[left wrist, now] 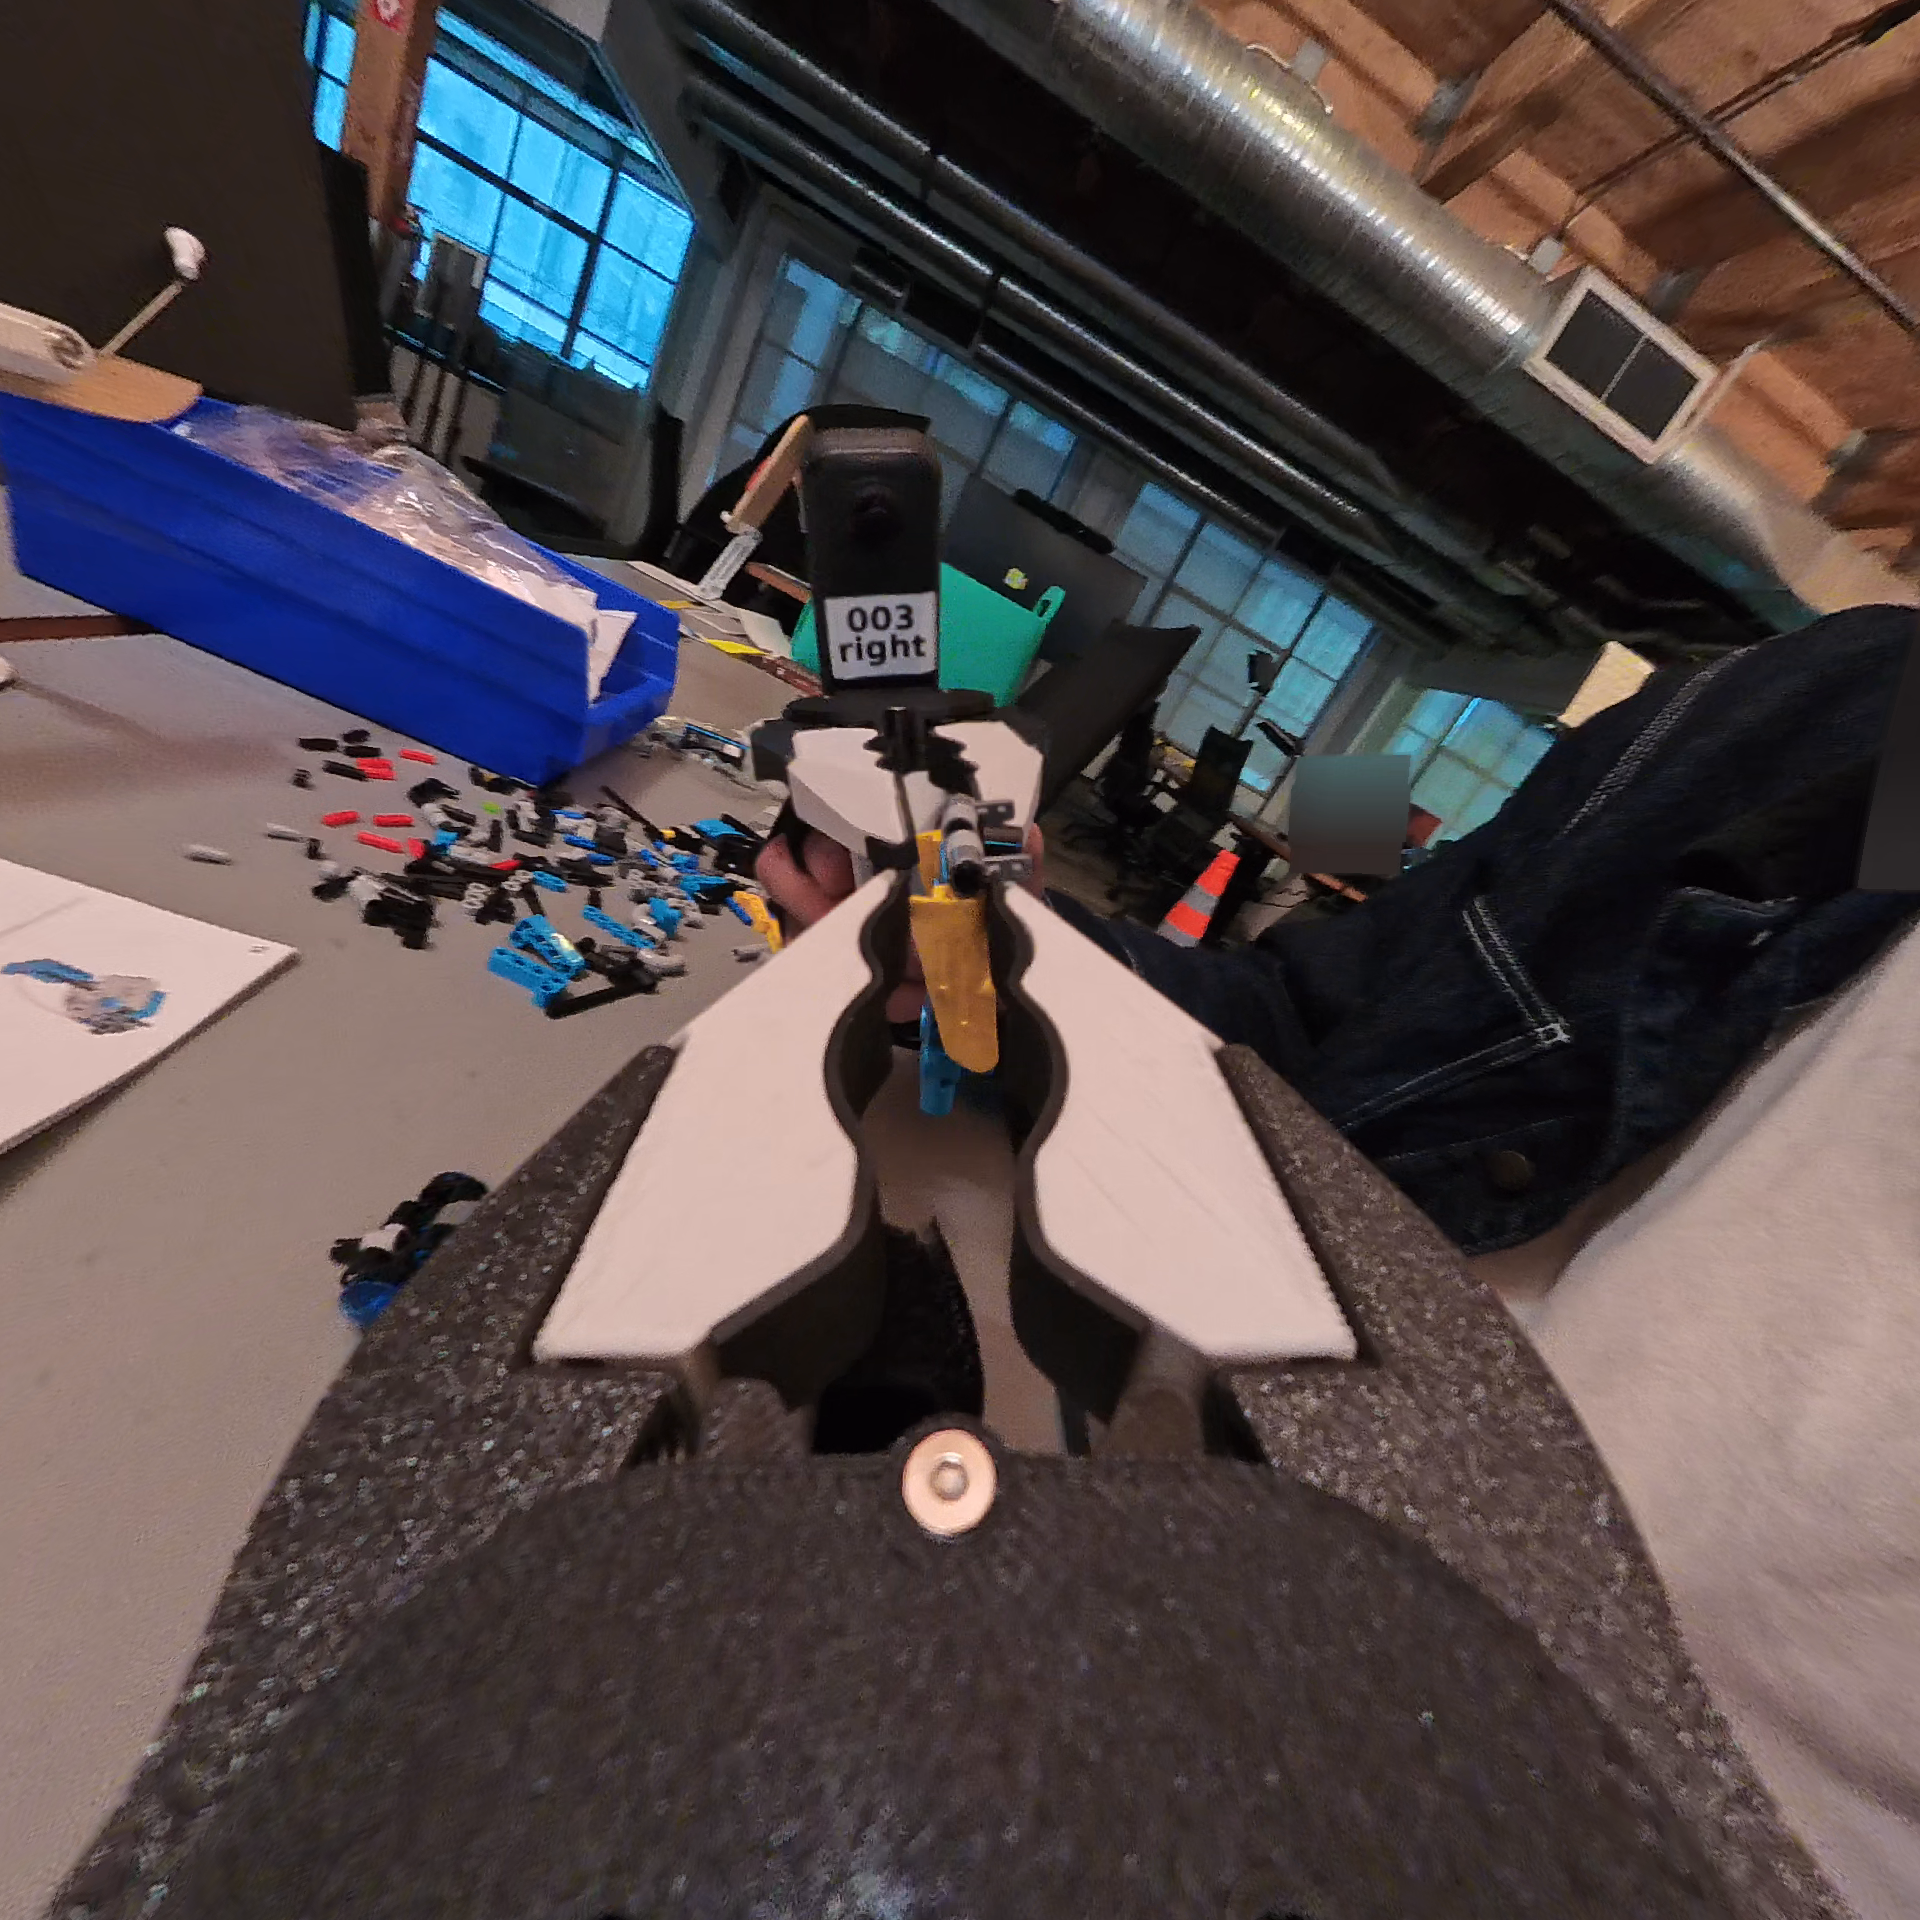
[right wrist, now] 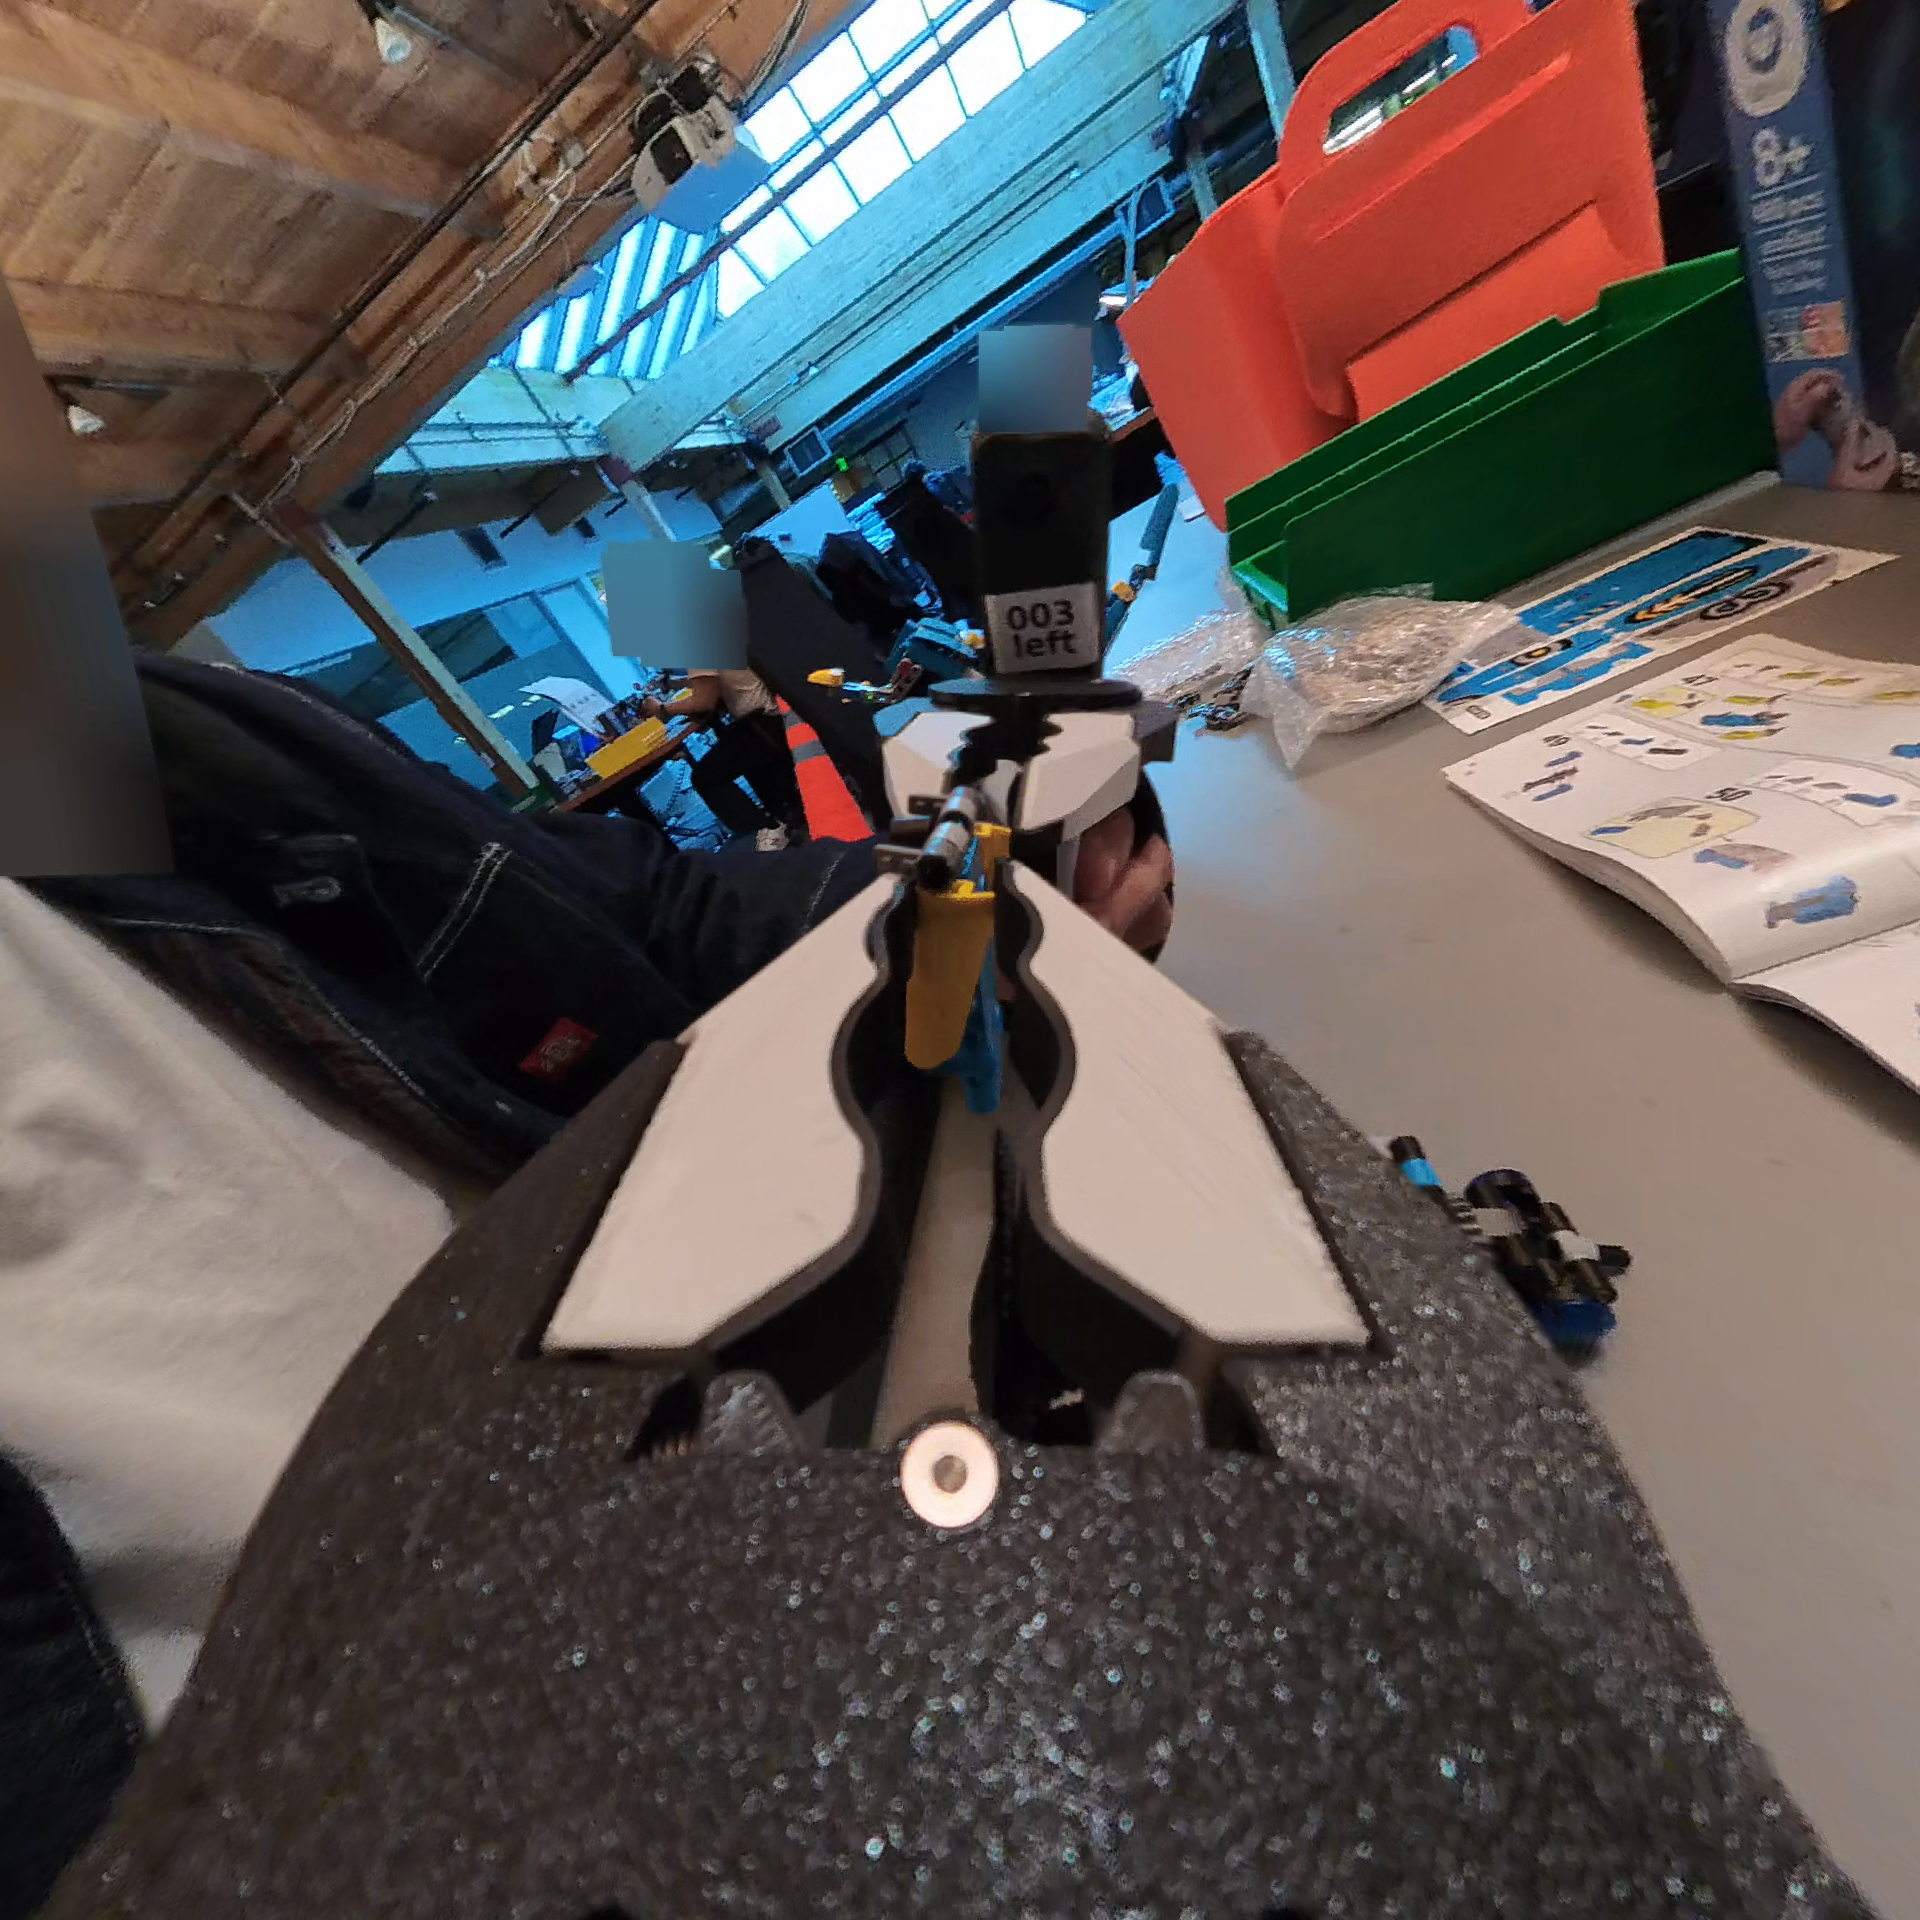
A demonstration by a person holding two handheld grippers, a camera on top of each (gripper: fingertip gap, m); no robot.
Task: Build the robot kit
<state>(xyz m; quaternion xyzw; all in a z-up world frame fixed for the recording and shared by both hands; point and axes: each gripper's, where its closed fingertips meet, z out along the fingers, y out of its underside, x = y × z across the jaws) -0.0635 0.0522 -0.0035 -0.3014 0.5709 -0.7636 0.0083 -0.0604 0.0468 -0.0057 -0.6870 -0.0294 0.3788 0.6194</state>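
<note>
A small brick assembly with a yellow panel (left wrist: 956,977) and blue beams is held in the air between my two grippers, which face each other tip to tip. My left gripper (left wrist: 954,888) is shut on it, with the yellow panel lying between its white fingers. The right gripper shows beyond it (left wrist: 914,790), at the grey and black axle end (left wrist: 966,831). In the right wrist view the right gripper (right wrist: 948,888) is shut on the same assembly (right wrist: 940,977). The left gripper shows opposite (right wrist: 1003,774), with a hand behind it.
Several loose black, blue and red pieces (left wrist: 540,862) lie on the grey table beside a blue bin (left wrist: 312,582). A small black-blue sub-assembly (right wrist: 1538,1247) lies close by. An instruction booklet (right wrist: 1714,831), plastic bags (right wrist: 1371,655), a green bin (right wrist: 1507,468) and an orange carrier (right wrist: 1403,208) stand farther off. Only a small space, under 4 cm, lies between the two pairs of fingers.
</note>
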